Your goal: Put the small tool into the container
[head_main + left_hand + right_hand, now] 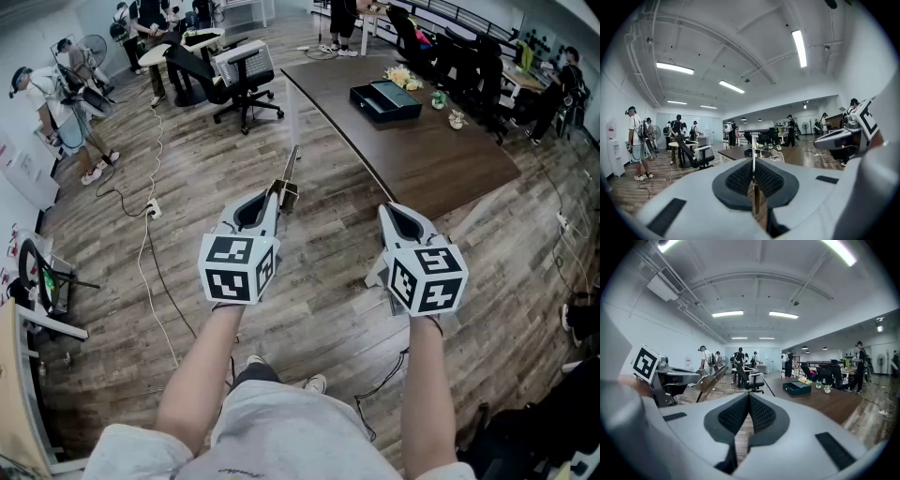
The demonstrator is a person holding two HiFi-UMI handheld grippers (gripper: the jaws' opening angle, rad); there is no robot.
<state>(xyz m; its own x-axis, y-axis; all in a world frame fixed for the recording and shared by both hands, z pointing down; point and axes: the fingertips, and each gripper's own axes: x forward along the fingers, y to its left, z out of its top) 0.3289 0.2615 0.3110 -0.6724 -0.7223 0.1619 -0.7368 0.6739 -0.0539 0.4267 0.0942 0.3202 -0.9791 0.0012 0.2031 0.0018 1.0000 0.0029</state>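
A person stands on a wooden floor (309,300) in an open office with both forearms stretched forward and a marker-cubed gripper in each hand. The left tongs (279,191) are closed narrow on the small tool (290,172), a slim piece with a wooden-looking lower part and a thin metal shaft. It is pinched edge-on between the dark ribbed pads and juts out beyond their tips, over the floor. The right tongs (388,208) are drawn together with nothing between them and are held level with the left pair, a little apart from it. Ahead and to the right stands a long dark-brown worktop (441,159). The container (384,103), a dark green open box, sits on its far half, well apart from the tool and both grippers. A few small pale objects lie just beyond it. A black office chair (246,70) stands near the worktop's far left corner, and a white cable (150,253) trails across the boards at left. Several people (70,94) stand in the background, some near a round table.
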